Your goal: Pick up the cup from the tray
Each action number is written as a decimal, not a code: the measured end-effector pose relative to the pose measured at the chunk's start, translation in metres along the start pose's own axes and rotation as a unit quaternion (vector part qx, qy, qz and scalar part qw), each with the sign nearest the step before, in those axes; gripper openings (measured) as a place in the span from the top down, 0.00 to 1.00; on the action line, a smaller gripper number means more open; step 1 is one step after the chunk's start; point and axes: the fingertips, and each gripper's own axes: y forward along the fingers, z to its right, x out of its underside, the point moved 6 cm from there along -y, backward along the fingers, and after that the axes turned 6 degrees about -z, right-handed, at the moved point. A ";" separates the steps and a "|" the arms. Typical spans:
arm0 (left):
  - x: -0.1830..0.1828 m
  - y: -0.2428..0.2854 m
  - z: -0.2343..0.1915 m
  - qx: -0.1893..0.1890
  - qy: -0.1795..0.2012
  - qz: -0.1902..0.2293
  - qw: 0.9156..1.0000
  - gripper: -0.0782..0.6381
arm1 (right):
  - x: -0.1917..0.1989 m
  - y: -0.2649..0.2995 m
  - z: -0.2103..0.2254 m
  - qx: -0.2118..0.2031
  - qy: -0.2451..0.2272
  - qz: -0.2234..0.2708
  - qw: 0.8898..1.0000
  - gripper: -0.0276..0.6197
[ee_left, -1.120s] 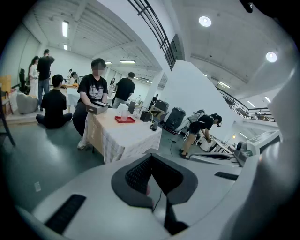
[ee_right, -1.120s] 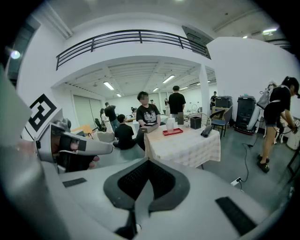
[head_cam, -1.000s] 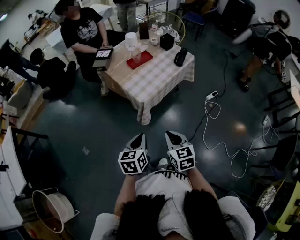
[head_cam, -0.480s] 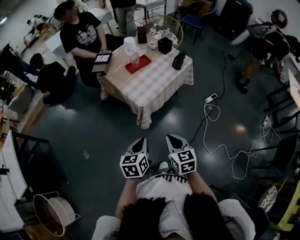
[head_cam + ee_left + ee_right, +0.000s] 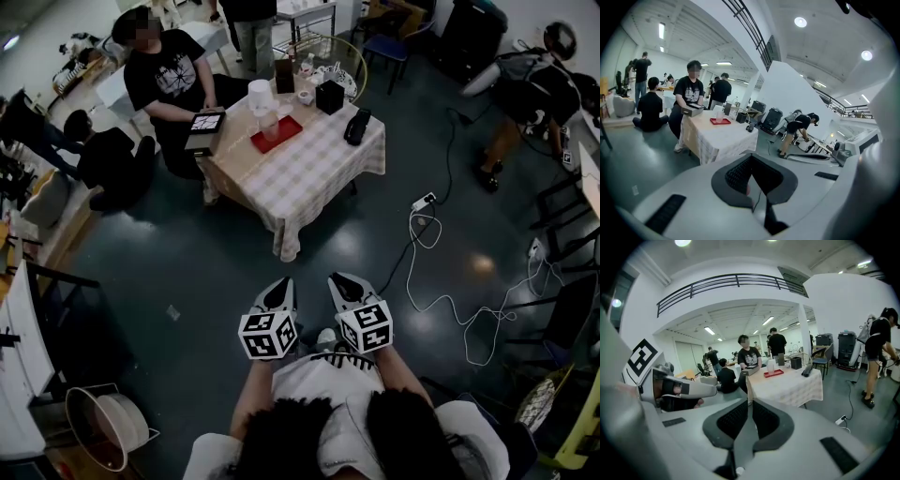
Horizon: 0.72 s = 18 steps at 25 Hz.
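- While the person is holding both tools low and close in front of the body, the task is sitting at its very start: judging by how far off everything is, the approach to the table is not yet made.
- The left tool (image 5: 278, 286) is pointing forward and somewhat down toward the floor, its jaws pressed together with nothing between them.
- The right tool (image 5: 340, 280) is riding just beside it, roughly parallel and tilted the same way, its jaws likewise clenched on nothing.
- Both marker cubes are facing up toward the head camera, and the forearms are running back to the person's body.
- Between the tools and the goal, a wide stretch of dark floor (image 5: 234, 253) is spreading out, with a white cable (image 5: 441, 295) trailing off to the right.
- Farther out, the table (image 5: 309, 173) in its checked cloth is standing well apart from both tools, with a seated person (image 5: 169, 70) working at its left edge.
- On the table's far part the red tray (image 5: 287, 131) is resting, and the clear cup (image 5: 271, 118) is standing upright on it, near a taller white cylinder (image 5: 260, 92).
- The next move is probably calling for a walk up to the table, then for one tool to be opening wide enough to take the cup's wall before closing on it.
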 end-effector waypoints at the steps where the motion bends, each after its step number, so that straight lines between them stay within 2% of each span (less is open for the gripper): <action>1: 0.001 0.000 0.002 -0.002 -0.001 0.000 1.000 0.88 | -0.001 -0.002 0.002 0.003 0.001 0.007 1.000 0.93; 4: 0.003 -0.001 0.006 -0.009 0.000 0.004 1.000 0.88 | -0.004 -0.004 0.009 0.008 0.000 0.017 1.000 0.87; 12: 0.003 0.003 0.006 -0.018 -0.003 0.009 1.000 0.88 | -0.012 -0.004 0.018 0.003 -0.011 0.043 0.999 0.58; 18: -0.006 0.015 0.002 -0.018 -0.007 0.014 1.000 0.88 | -0.021 0.004 0.024 -0.002 -0.020 0.049 0.999 0.56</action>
